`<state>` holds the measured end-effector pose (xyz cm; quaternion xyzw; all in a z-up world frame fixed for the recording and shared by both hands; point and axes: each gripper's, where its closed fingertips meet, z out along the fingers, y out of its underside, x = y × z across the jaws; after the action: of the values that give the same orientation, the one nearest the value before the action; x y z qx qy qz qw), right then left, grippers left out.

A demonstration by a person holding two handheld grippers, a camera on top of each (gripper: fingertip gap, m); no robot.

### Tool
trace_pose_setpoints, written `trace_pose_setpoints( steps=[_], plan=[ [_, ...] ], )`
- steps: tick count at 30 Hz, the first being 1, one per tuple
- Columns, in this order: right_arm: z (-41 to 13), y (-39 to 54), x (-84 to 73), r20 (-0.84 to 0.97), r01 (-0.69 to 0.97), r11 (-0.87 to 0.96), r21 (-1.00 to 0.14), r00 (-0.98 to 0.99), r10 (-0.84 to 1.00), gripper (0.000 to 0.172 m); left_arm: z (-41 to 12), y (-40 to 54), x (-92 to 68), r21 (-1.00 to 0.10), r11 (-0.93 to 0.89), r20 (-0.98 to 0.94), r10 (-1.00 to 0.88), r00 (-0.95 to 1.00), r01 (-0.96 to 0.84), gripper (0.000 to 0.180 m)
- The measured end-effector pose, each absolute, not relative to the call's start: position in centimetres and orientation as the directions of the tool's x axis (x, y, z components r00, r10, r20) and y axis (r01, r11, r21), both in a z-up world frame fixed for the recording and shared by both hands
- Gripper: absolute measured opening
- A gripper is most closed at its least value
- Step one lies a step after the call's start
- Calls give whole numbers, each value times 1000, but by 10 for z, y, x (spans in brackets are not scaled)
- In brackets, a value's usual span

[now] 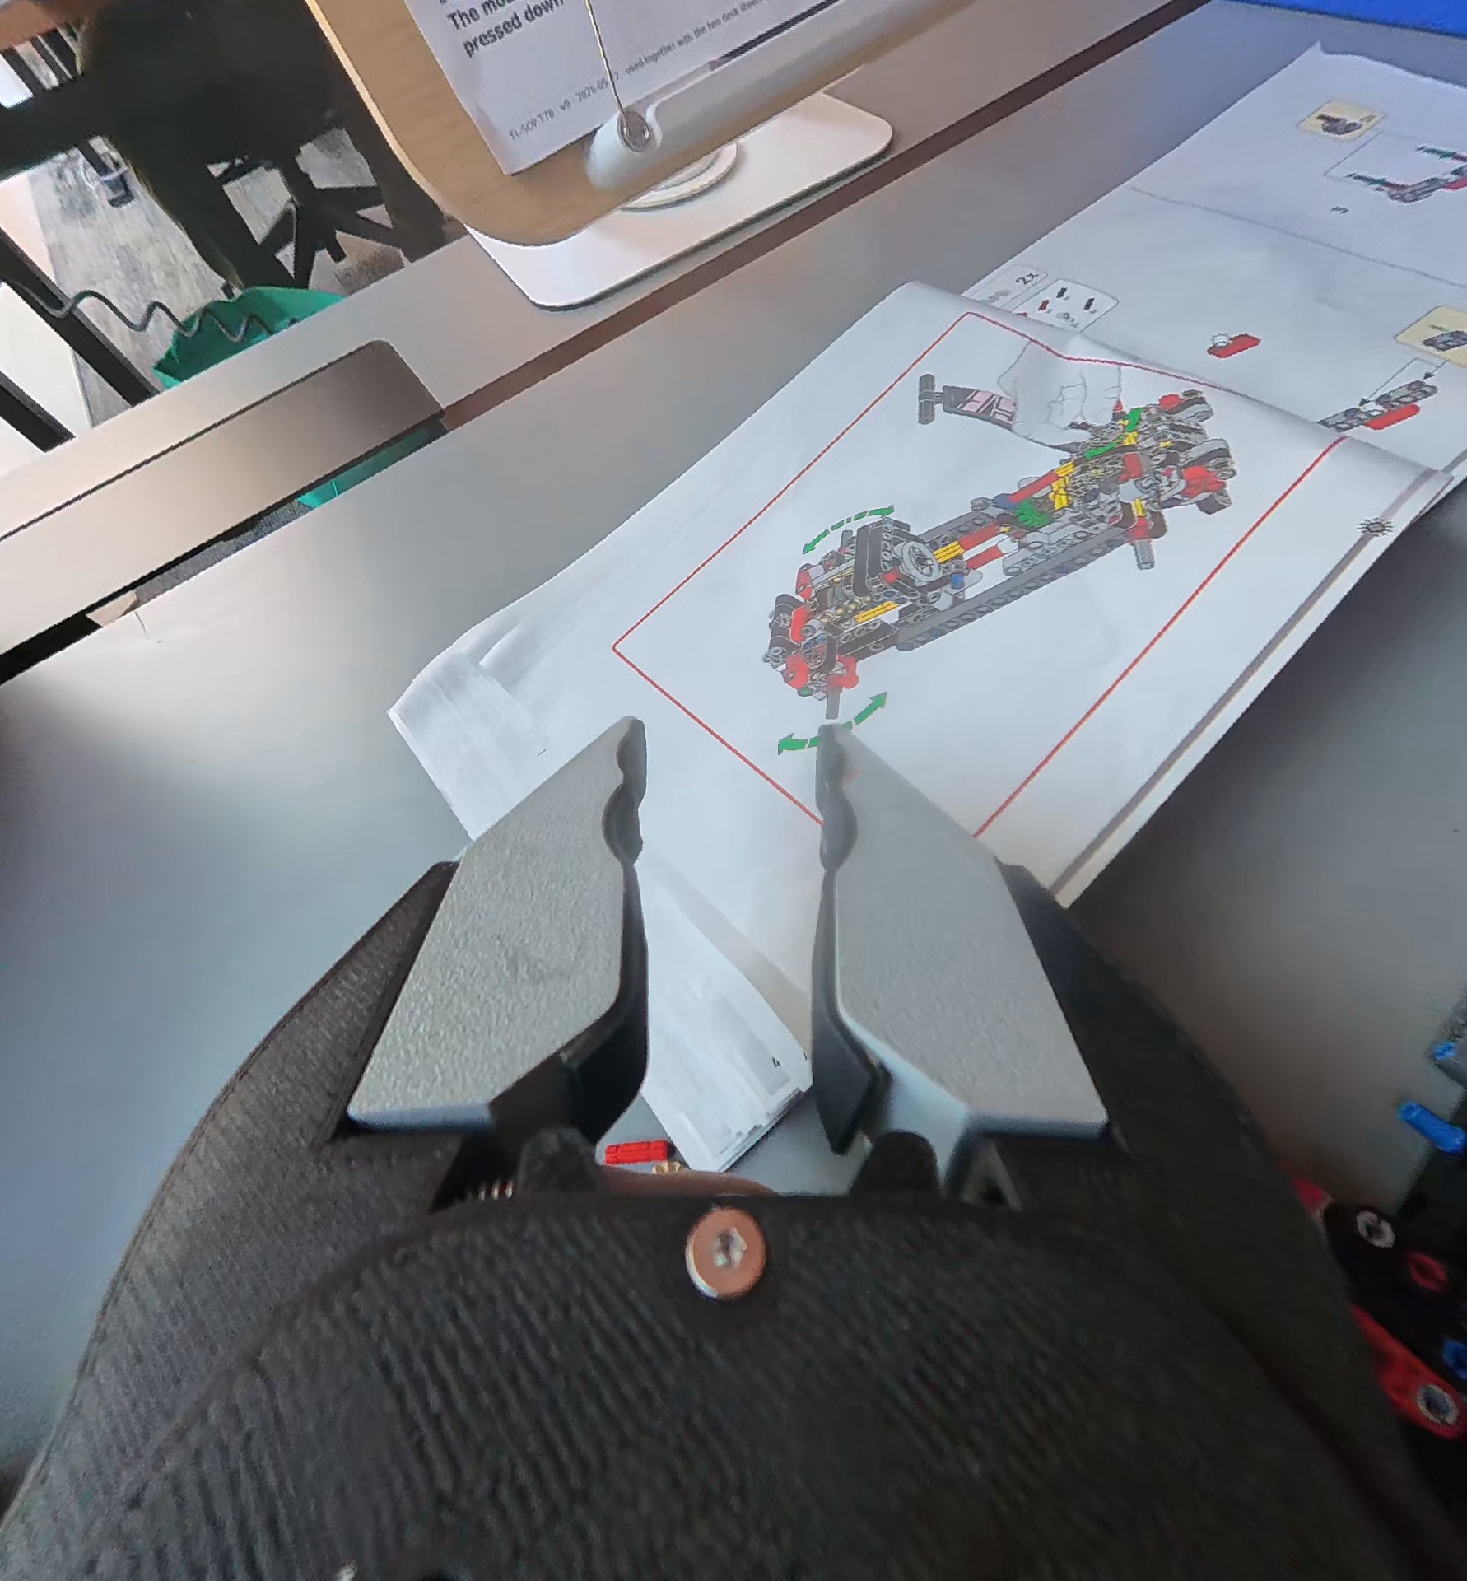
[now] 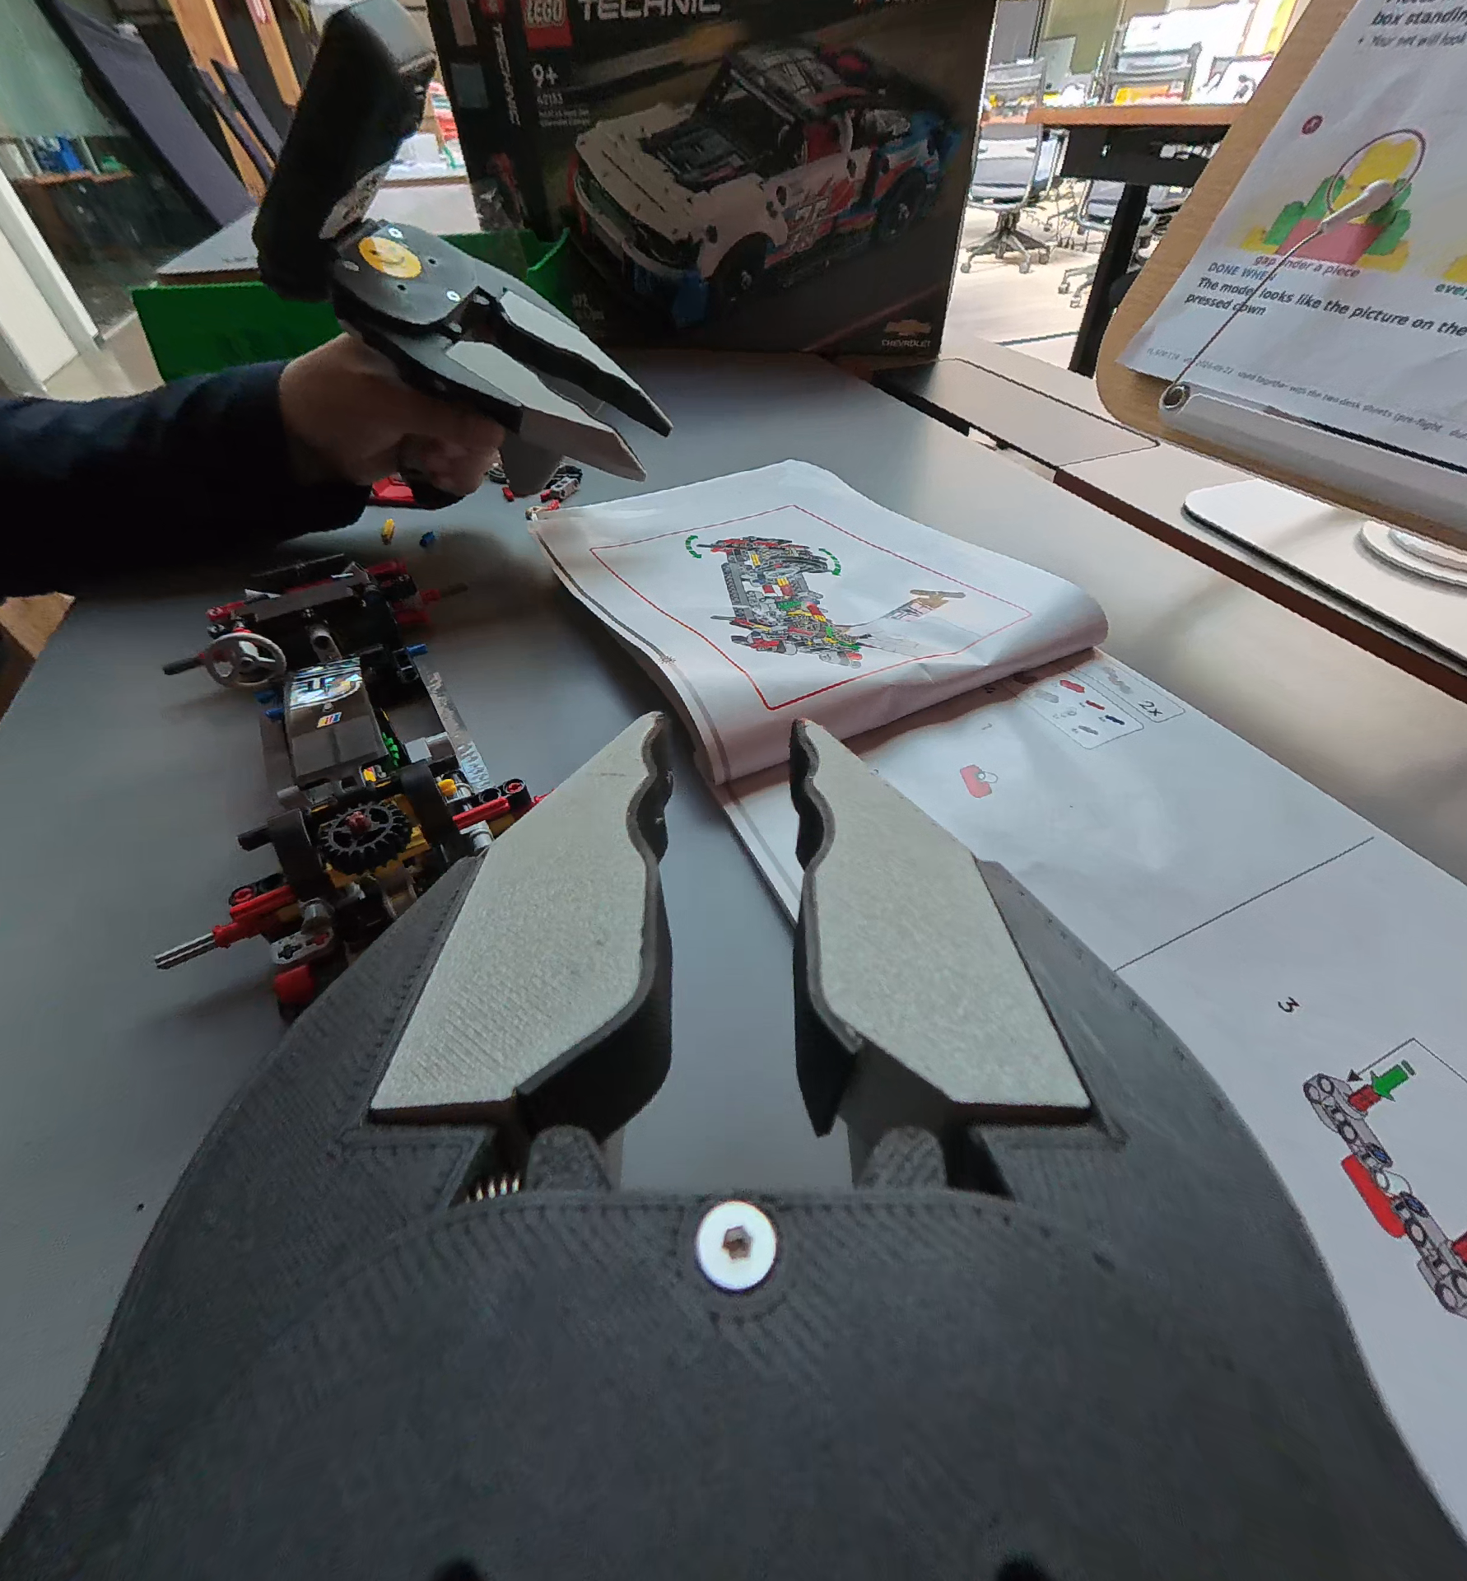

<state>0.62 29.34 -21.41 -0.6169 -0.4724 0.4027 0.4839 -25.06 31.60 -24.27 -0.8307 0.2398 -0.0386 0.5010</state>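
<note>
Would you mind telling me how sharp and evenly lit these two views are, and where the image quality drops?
Left wrist view: the instruction booklet is sharp, but the toy parts at the right edge smear, and the grey table falls into shade lower left. Right wrist view: straight lines bow near the edges; the product box is dim against bright windows.

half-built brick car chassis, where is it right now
In the right wrist view the half-built black, red and yellow brick car chassis lies on the grey table, left of the open white instruction booklet.
</note>
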Motion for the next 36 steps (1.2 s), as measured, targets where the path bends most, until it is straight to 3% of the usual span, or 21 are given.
trace_pose_setpoints(
  steps=[11, 19, 36],
  plan=[
    [-227, 315, 12, -19, 267, -93, -959, 267, 964, 24, -242, 318, -256, -849, -383, -186, -430, 884, -365, 38],
    [-220, 316, 21, -40, 213, -109, -971, 304, 952, 25, -244, 322, -263, -856, -389, -175, -402, 899, -340, 37],
    [-225, 290, 0, 1, 269, -54, -962, 200, 980, 23, -237, 310, -244, -850, -359, -201, -457, 867, -386, 38]
  ],
)
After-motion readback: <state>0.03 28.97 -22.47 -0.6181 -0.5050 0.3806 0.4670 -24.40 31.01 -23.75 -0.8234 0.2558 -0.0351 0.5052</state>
